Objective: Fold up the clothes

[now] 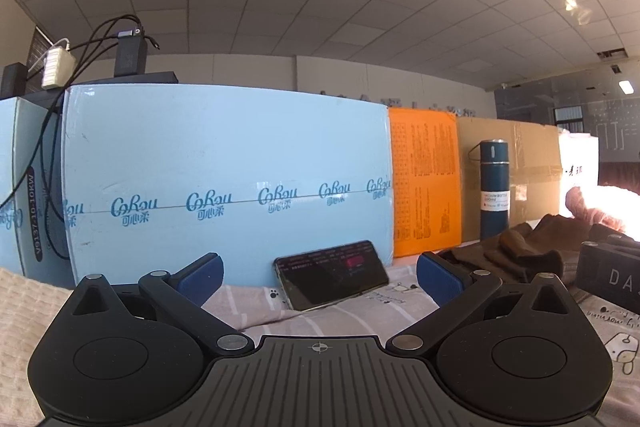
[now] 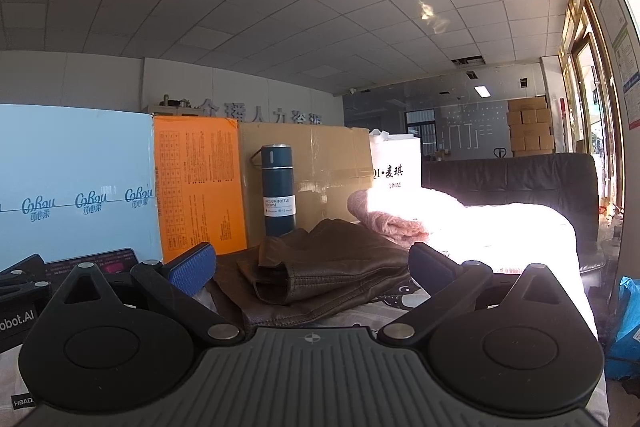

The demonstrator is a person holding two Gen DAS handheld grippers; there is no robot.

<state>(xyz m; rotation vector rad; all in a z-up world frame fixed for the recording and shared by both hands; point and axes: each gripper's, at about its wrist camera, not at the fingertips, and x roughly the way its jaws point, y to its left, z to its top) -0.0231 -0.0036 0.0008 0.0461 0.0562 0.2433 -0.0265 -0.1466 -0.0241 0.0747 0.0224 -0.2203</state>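
A brown leather-like garment [image 2: 320, 267] lies crumpled on the patterned sheet, straight ahead of my right gripper [image 2: 310, 267], which is open and empty just short of it. The garment also shows at the right of the left wrist view [image 1: 516, 251]. My left gripper [image 1: 320, 277] is open and empty, low over the sheet [image 1: 352, 319], left of the garment. A pink knitted garment [image 2: 392, 223] lies beyond the brown one, partly washed out by sunlight.
A phone [image 1: 332, 273] leans against a light blue box [image 1: 224, 179]. An orange panel [image 1: 426, 179], a cardboard box [image 2: 320, 171], a dark blue bottle [image 2: 279, 191] and a white bag [image 2: 396, 163] stand along the back. A dark sofa [image 2: 512, 183] is at far right.
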